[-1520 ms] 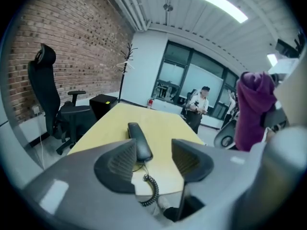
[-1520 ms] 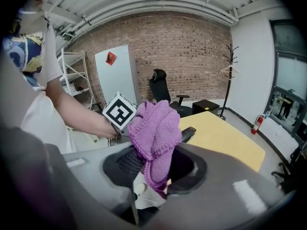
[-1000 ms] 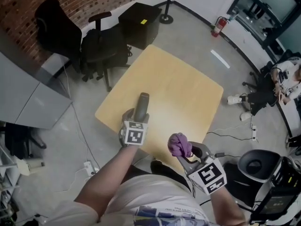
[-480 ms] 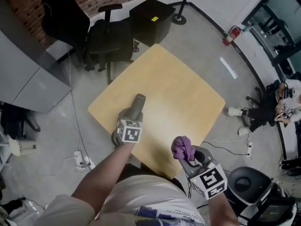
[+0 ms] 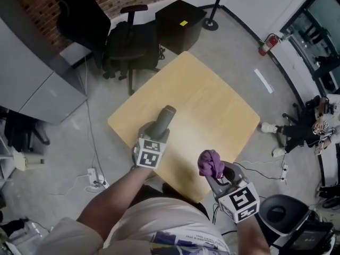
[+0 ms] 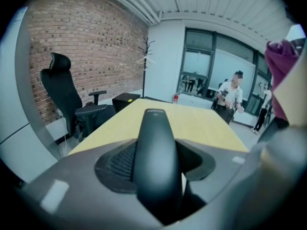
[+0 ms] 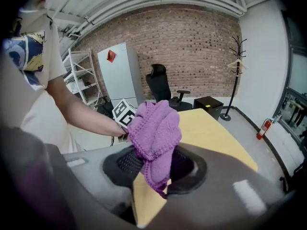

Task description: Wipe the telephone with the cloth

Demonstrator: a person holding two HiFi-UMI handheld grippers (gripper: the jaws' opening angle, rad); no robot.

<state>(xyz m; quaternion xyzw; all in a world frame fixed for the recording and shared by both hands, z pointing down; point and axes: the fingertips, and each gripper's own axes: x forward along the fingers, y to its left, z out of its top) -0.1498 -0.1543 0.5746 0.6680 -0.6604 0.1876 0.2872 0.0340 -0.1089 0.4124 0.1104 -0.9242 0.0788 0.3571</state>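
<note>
Between the fingers of my left gripper [image 6: 158,164] stands the telephone [image 6: 153,138], stiff, smooth and probably slippery. These fingers are opening a little, so I would grip its middle. The right gripper [image 7: 156,169] fingers pinch the soft, light cloth [image 7: 156,128]. Beyond them lies the bench [image 5: 212,110].

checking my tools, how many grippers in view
2. Left gripper above the table, near-left edge, jaws opening around the telephone; right gripper by its near corner, gripping the cloth.
</note>
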